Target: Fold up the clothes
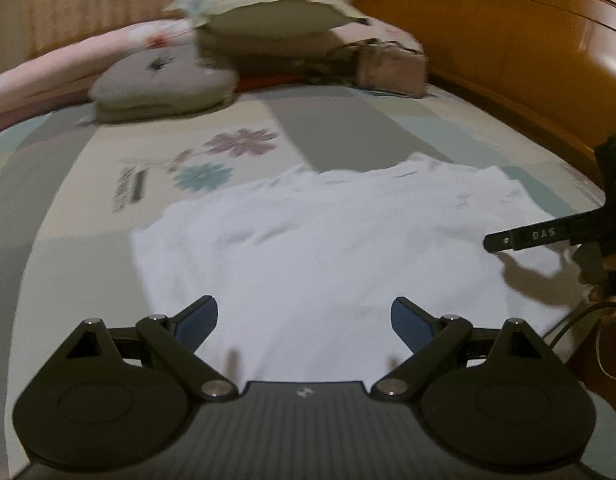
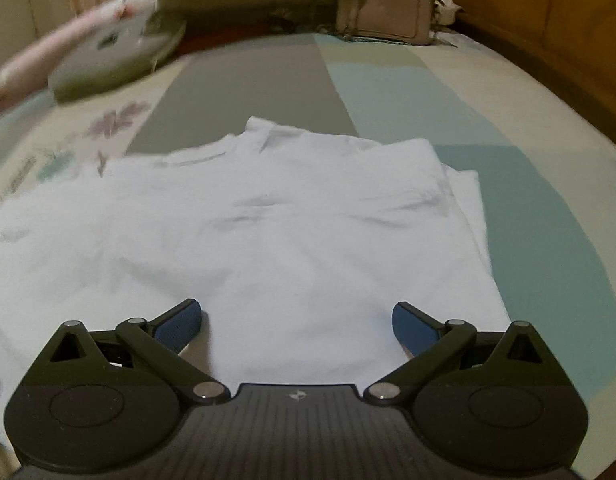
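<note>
Patchwork bedspread [image 2: 508, 152] is covered in the middle by a white shirt [image 2: 267, 220], laid flat. Left gripper [image 1: 303, 320] and right gripper [image 2: 295, 324] are both held spread wide over the shirt's near edge, nothing pinched. Pillows [image 1: 263, 12] are piled beyond the shirt.

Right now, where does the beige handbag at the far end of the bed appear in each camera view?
Left wrist view: the beige handbag lies upper right of centre, beside the wooden headboard, blurred.
Right wrist view: the beige handbag sits at the top, right of centre, sharper.
Shared landmark: the white T-shirt spread on the bed, with the handbag beyond it in both views.
</note>
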Available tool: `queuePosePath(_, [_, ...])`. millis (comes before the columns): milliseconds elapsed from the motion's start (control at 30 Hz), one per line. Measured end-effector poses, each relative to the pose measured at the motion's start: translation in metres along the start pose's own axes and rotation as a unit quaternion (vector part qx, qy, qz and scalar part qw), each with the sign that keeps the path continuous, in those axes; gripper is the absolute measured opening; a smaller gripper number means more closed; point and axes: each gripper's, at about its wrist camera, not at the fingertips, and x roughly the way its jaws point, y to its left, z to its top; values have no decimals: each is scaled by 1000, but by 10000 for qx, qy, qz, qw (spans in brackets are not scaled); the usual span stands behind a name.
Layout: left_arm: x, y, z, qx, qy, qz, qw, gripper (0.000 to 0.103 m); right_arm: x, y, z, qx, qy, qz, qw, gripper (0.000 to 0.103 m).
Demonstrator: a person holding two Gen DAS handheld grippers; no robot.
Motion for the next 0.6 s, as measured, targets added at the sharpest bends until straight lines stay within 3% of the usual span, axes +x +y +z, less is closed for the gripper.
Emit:
queuePosePath(267, [63,-26,33,319,172,-907,9952,94,-8,-22,-19,154,-45,-83,9998,103])
queuePosePath(367, [86,-29,32,321,366,-639,9968,94,-9,-23,-19,139,-53,-47,9999,103])
queuePosePath(500, [97,-17,33,256,399,223,9986,93,-9,-25,-20,120,-64,1,9999,103])
queuePosePath(600, [82,-6,36,-68,389,306,9988,93,-9,-26,-20,106,-73,34,9999,103])
